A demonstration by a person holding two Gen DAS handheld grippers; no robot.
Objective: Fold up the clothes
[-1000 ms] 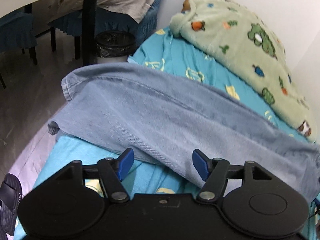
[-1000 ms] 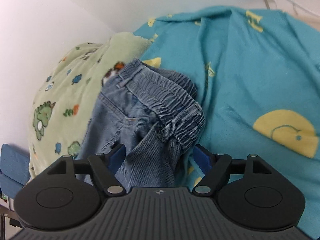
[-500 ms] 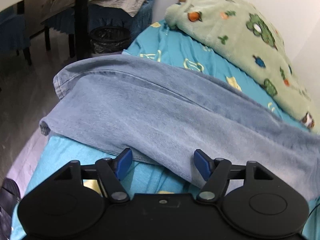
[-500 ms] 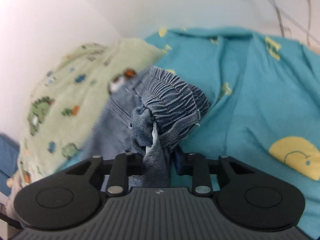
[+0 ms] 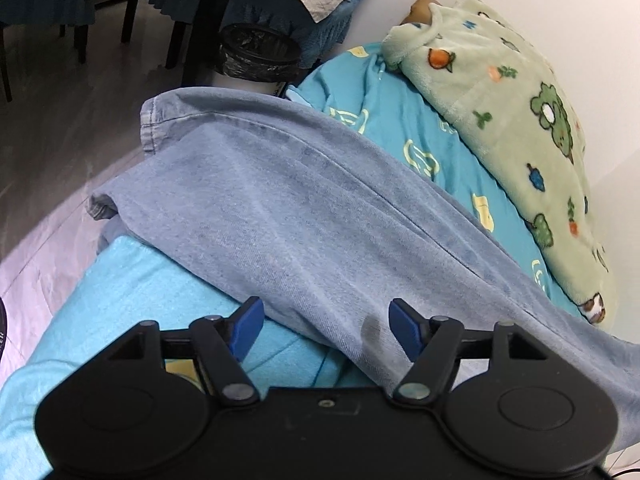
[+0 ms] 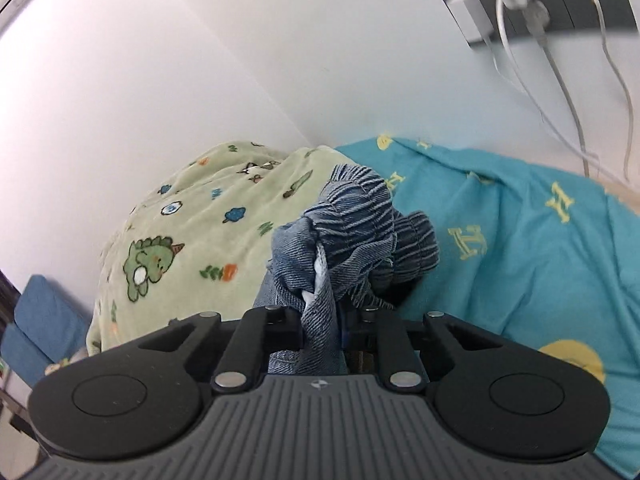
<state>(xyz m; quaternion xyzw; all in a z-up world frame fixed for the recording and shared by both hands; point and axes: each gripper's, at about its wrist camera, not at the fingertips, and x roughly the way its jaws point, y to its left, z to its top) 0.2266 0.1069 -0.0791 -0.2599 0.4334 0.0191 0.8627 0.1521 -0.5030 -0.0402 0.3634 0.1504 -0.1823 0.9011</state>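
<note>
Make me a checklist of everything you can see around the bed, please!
Surface: bed with teal sheet, yellow prints.
Job's things: blue jeans, legs spread flat across the sheet; elastic waistband bunched and lifted.
Clutter: green dinosaur blanket along the wall.
Grippers: left tongs open, at the jeans' edge; right tongs shut on the jeans' waist end.
Cables: white cables hanging from a wall power strip.
Surroundings: lined bin, chair legs, floor.

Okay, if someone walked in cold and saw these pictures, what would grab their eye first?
Probably the jeans sprawled across the teal bedsheet, with the right gripper clamped on their bunched elastic waistband. Next, the green dinosaur blanket against the wall, and the open left gripper poised at the leg's near edge.
</note>
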